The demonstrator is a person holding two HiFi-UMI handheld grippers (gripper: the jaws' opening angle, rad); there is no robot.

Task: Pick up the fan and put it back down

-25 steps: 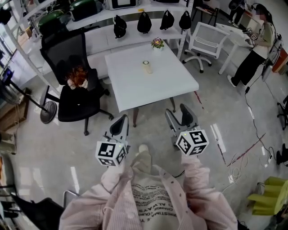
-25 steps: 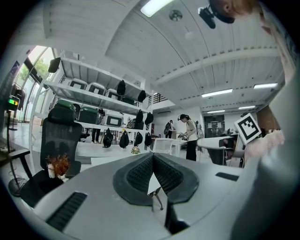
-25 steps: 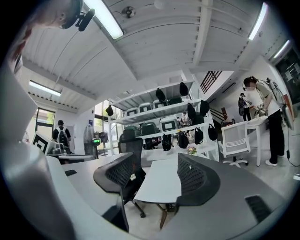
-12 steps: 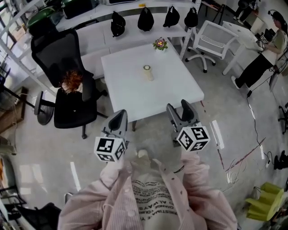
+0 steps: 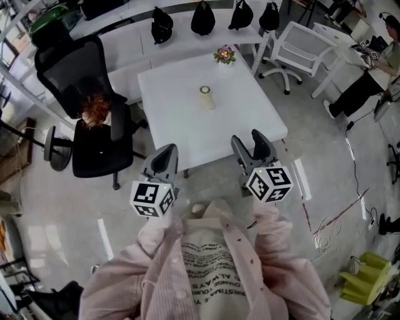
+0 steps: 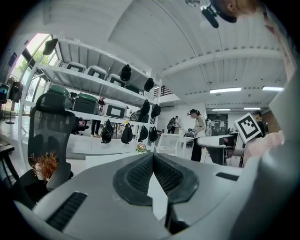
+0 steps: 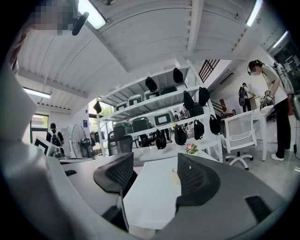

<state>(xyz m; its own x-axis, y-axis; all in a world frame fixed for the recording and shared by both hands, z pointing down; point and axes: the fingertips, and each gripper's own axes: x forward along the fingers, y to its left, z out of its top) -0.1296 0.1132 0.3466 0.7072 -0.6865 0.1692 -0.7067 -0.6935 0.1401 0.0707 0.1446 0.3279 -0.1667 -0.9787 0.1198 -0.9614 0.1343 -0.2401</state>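
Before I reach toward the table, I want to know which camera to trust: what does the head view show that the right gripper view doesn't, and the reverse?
Only the head view: the left gripper, the person's pink shirt, and the reddish bundle on the black chair. Only the right gripper view: the ceiling lights and a person with a backpack at far left. Both: the right gripper, jaws apart with nothing between them, the white table, the flower pot at its far edge, the white chair and the hanging black bags.

Small cream fan, upright on white table — near its middle
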